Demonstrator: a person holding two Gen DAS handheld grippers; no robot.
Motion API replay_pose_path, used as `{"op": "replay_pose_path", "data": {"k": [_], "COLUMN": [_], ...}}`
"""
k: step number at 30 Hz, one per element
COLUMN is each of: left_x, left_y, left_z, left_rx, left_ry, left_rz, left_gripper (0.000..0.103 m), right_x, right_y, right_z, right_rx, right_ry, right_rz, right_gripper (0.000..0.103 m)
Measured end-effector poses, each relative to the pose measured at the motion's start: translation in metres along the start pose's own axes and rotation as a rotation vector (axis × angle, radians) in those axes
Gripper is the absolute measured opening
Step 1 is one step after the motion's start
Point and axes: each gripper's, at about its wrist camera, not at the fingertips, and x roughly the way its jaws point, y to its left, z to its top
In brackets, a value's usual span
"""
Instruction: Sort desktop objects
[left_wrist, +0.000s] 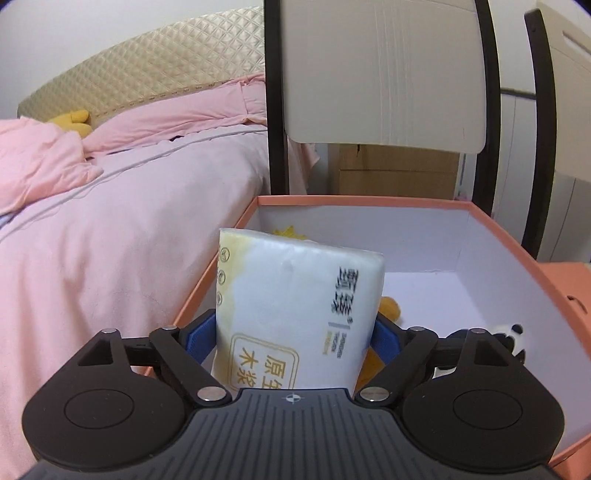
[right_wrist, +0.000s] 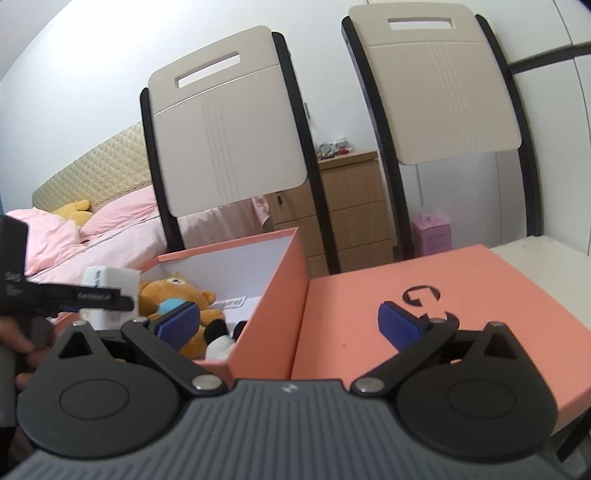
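Note:
A white tissue pack (left_wrist: 295, 306) with yellow print stands tilted between the blue pads of my left gripper (left_wrist: 295, 332), over the near left part of the open orange box (left_wrist: 369, 201). Its upper half is blurred and the pads flank it without clearly pressing. In the right wrist view the tissue pack (right_wrist: 110, 277) and the left gripper (right_wrist: 81, 295) sit at that box's (right_wrist: 266, 295) left side. An orange plush bear (right_wrist: 173, 291) and a black-and-white plush (right_wrist: 221, 341) lie inside. My right gripper (right_wrist: 288, 314) is open and empty, above the box's near corner and the orange lid (right_wrist: 424, 314).
Two beige chair backs (right_wrist: 229, 140) (right_wrist: 439, 92) with black frames stand behind the box. A bed with pink bedding (left_wrist: 110, 240) lies to the left, and a wooden dresser (right_wrist: 351, 206) stands behind. A person's hand (right_wrist: 18, 343) holds the left gripper. The lid lies on a pale tabletop (right_wrist: 535, 254).

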Motion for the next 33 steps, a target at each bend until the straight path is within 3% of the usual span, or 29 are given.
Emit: {"op": "replay_pose_path", "data": {"k": [2,9,19,27,33], "left_x": [-0.008,-0.028,-0.087,-0.114,-0.121], "left_y": [-0.001,-0.009,-0.027,-0.046,-0.065], "left_z": [-0.004,-0.011,-0.031,-0.087,-0.098], "left_rx": [-0.019,-0.016,-0.057,-0.067,-0.018], "left_ry": [-0.03,-0.111,-0.316,-0.351,-0.38], "left_rz": [-0.032,-0.066,-0.02,-0.052,-0.108], "left_gripper": [0.096,0.099,0.1,0.101,0.101], "right_x": [0.006,0.015,-0.014,-0.047,-0.062], "right_y": [-0.001,-0.006,-0.016,-0.023,-0.019], "right_z": [0.001,0.003,0.01,0.011,0.009], "right_rx": [0.011,0.031,0.05,0.032,-0.003], "right_ry": [-0.011,-0.058,-0.109,-0.142,-0.132], "right_rz": [-0.019,-0.07,-0.045,-0.007,-0.012], "right_gripper": [0.103,0.103,0.103,0.103,0.103]}}
